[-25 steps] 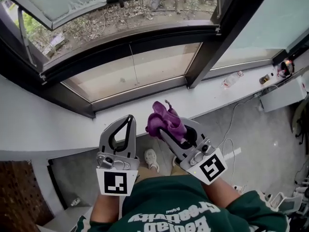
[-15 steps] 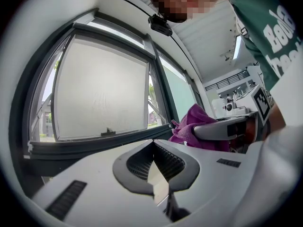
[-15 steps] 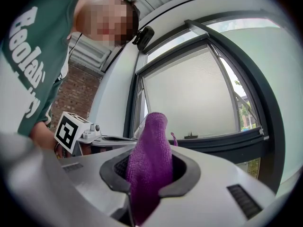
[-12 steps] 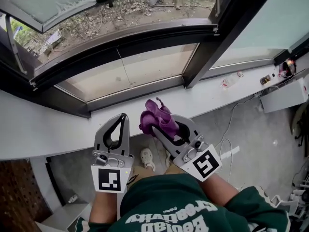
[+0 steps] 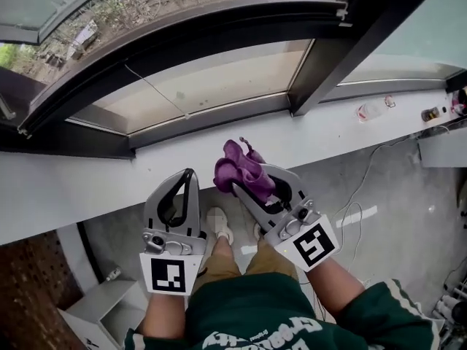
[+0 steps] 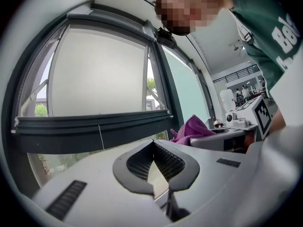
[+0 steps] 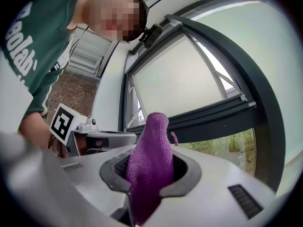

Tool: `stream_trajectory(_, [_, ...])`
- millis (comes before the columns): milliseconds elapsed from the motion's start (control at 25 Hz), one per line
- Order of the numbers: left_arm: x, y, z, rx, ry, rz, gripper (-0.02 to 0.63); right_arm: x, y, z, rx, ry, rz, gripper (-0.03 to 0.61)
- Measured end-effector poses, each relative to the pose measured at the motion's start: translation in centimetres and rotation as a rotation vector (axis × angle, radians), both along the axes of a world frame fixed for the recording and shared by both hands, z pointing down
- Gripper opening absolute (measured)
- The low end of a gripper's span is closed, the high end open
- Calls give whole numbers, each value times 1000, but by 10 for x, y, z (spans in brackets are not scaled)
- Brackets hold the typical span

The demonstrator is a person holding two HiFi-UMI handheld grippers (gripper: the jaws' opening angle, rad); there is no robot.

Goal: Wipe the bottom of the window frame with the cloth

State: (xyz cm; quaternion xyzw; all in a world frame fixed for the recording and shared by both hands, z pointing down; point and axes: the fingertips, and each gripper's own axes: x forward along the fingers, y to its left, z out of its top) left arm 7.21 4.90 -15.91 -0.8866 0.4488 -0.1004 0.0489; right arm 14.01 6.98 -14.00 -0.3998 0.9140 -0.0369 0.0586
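Note:
A purple cloth (image 5: 243, 168) sticks up bunched from my right gripper (image 5: 246, 183), which is shut on it just below the white sill (image 5: 87, 188). In the right gripper view the cloth (image 7: 150, 145) fills the gap between the dark pads of that gripper (image 7: 150, 173). My left gripper (image 5: 190, 175) stands beside it on the left, shut with nothing in it; in the left gripper view its tips (image 6: 153, 143) touch. The dark bottom rail of the window frame (image 5: 211, 119) runs beyond the sill, above both grippers and apart from them.
A plastic bottle (image 5: 372, 110) and small items (image 5: 434, 113) lie on the sill at the right. Cables (image 5: 357, 195) trail over the grey floor. A white shelf unit (image 5: 95, 305) stands at the lower left. The open sash (image 5: 44, 6) hangs outward at the top left.
The head camera has tipped down, so the window has slid up in the view. Both grippers stay close to the body; the right one keeps its hold on the cloth.

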Motion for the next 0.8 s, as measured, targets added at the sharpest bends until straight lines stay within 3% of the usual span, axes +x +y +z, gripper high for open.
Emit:
stream_trajectory(200, [0, -12, 28, -2, 9, 8, 9, 2, -10, 26, -12, -21, 16, 92])
stream_trajectory(320, [-21, -27, 49, 13, 8, 1, 9, -21, -21, 54, -40, -17, 17, 92])
stream_trajectory(440, [-75, -41, 93, 17, 17, -11, 9, -77, -31, 97, -62, -10, 32, 92])
stream_trajectory(600, [-161, -49, 176, -55, 74, -2, 9, -172, -41, 179, -123, 105, 39, 92])
stream_trajectory(800, [-237, -54, 263, -120, -16, 1, 9, -249, -47, 262, -252, 54, 33, 92])
